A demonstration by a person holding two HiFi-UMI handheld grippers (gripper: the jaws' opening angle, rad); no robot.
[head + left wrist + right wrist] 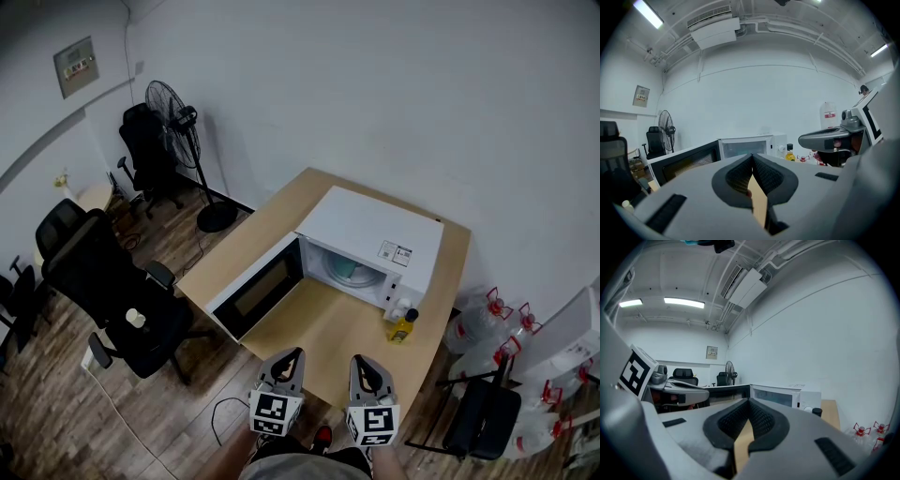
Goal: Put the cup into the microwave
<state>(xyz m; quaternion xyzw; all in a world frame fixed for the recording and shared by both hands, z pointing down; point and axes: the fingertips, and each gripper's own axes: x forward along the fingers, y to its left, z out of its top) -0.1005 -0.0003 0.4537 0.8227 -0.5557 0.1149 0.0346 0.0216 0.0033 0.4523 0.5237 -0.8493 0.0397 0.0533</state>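
A white microwave (370, 234) stands on the wooden table (328, 337) with its door (255, 286) swung open to the left. Inside its cavity sits a pale teal thing that looks like the cup (342, 268). My left gripper (292, 356) and right gripper (360, 362) hover side by side over the table's near edge, both pointing at the microwave and well short of it. The left gripper view shows the left gripper (752, 157) with jaws pressed together and nothing in them. In the right gripper view the right gripper (749, 402) is likewise shut and empty. The cup is hidden in both gripper views.
A yellow bottle (403, 326) with a dark cap stands by the microwave's front right corner. Black office chairs (103, 281) and a standing fan (178, 122) fill the floor on the left. Large water bottles (487, 323) and a black chair (480, 417) sit on the right.
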